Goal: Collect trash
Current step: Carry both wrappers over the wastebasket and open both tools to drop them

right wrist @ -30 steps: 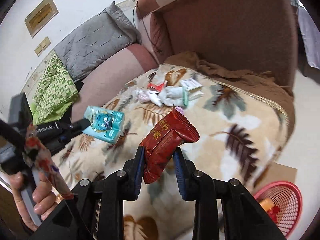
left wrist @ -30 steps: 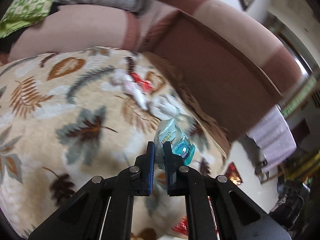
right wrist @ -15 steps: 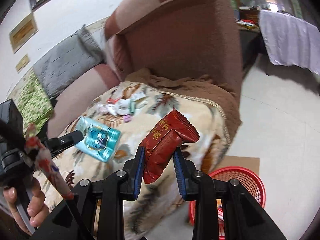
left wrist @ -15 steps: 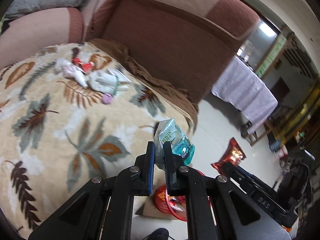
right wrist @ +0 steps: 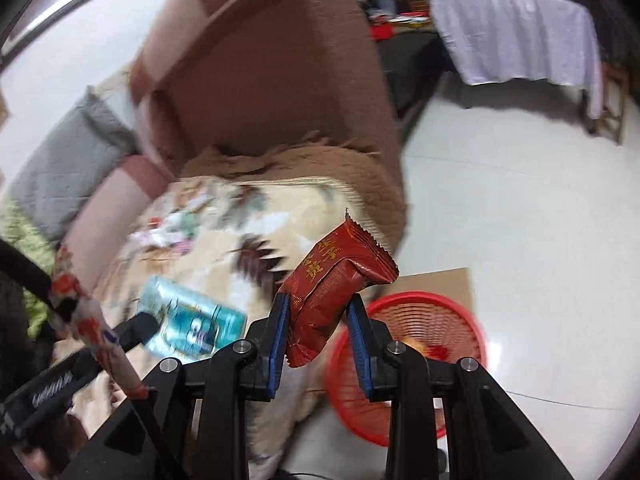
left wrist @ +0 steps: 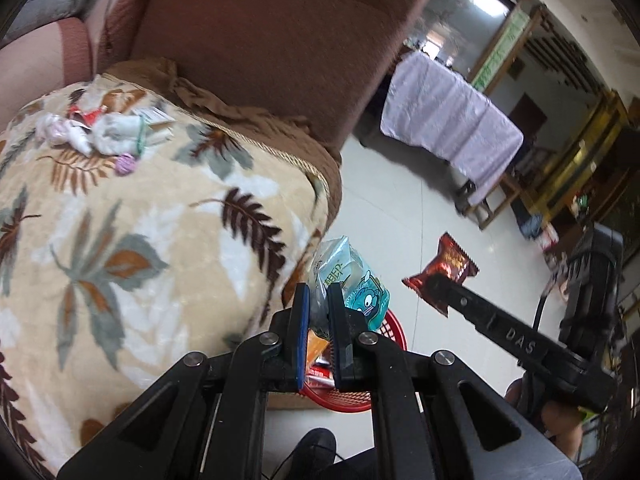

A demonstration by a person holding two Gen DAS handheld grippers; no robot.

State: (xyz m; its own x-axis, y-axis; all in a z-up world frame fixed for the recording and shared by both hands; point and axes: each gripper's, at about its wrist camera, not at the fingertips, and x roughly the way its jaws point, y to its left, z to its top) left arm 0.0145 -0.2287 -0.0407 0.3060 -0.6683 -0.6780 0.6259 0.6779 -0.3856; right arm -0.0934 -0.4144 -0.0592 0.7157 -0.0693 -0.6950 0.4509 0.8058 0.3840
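My left gripper (left wrist: 318, 300) is shut on a teal snack packet (left wrist: 352, 276) with a cartoon face, held over the near rim of a red mesh basket (left wrist: 394, 332) on the floor. My right gripper (right wrist: 318, 304) is shut on a dark red snack packet (right wrist: 332, 284), just left of the red basket (right wrist: 424, 320). In the left wrist view the red packet (left wrist: 444, 268) and the right gripper (left wrist: 430, 284) show to the right. In the right wrist view the teal packet (right wrist: 192, 324) appears blurred at lower left. More wrappers (left wrist: 108, 132) lie on the leaf-patterned blanket (left wrist: 160, 216).
A brown sofa arm (left wrist: 260, 52) rises behind the blanket. The basket stands partly on a cardboard sheet (right wrist: 436, 280) on a pale tiled floor (right wrist: 520, 216). A table with a white cloth (left wrist: 448, 128) stands farther off. A dark shoe (left wrist: 316, 452) is below.
Both grippers have swung from above the blanket toward its edge and the floor, each still holding its packet. The red basket has come close under them.
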